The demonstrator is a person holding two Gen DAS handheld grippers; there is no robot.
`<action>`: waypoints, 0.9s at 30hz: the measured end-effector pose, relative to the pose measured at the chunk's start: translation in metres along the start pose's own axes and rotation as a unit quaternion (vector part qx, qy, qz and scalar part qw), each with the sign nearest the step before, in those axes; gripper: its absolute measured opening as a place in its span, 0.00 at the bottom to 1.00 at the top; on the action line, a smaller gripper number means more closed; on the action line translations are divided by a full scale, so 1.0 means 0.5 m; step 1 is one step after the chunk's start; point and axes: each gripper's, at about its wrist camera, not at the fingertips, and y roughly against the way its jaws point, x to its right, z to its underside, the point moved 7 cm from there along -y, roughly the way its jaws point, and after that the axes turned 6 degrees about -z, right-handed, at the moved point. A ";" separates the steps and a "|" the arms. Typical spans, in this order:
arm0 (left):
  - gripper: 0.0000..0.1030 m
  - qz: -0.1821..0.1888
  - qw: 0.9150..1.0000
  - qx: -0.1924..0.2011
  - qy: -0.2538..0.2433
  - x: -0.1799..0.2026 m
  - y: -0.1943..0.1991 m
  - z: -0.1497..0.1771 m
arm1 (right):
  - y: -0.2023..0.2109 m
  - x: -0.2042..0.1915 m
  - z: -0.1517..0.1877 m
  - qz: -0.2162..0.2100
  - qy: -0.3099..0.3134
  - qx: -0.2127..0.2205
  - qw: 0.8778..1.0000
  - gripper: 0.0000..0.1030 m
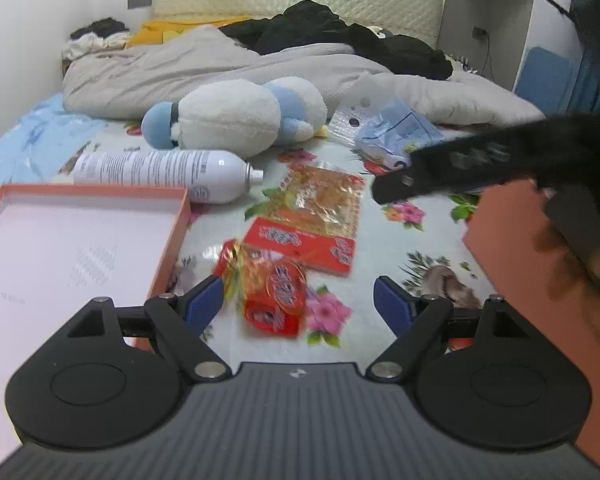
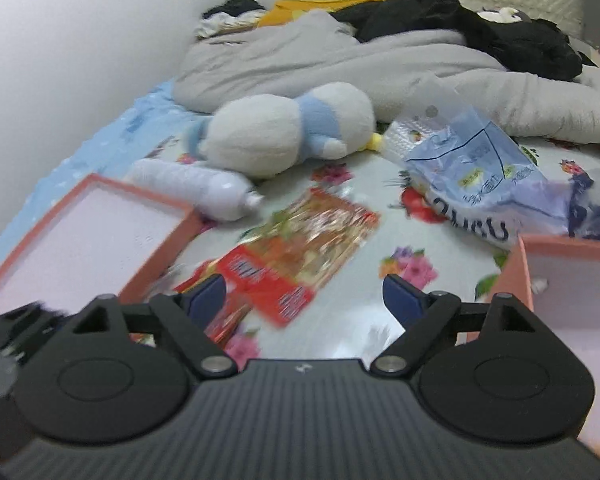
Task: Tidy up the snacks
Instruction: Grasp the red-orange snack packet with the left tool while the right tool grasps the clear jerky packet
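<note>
Two red-and-gold snack packets lie on the flowered bedsheet [image 1: 380, 264], between the two orange boxes. The small snack packet [image 1: 268, 292] sits nearest, crumpled; the large snack packet [image 1: 316, 216] lies just beyond it, overlapping its far edge.

The left gripper [image 1: 298, 300] hangs over the small packet with its jaws spread wide — nothing between the blue pads. The right gripper [image 2: 304, 296] is likewise spread and empty, above the near end of the packets.

To the left is an open orange box [image 1: 168, 240], empty, with a white spray can [image 1: 160, 170] lying behind it. On the right stands a second orange box [image 2: 518, 276]. Farther off: a plush toy [image 1: 236, 114], a blue plastic bag [image 2: 476, 168], a grey duvet [image 1: 204, 64].
</note>
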 end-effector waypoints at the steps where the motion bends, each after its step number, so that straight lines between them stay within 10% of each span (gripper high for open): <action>1: 0.83 -0.001 1.000 -0.002 -0.005 0.001 -0.015 -0.005 | -0.020 0.008 -0.009 0.001 -0.001 -0.006 1.000 0.84; 22: 0.80 -0.023 0.999 -0.029 -0.033 -0.044 -0.183 0.044 | -0.274 0.030 -0.049 0.026 0.073 -0.062 0.995 0.86; 27: 0.65 -0.020 0.999 -0.028 -0.029 -0.049 -0.186 0.037 | -0.277 0.023 -0.051 0.017 0.091 -0.065 0.994 0.81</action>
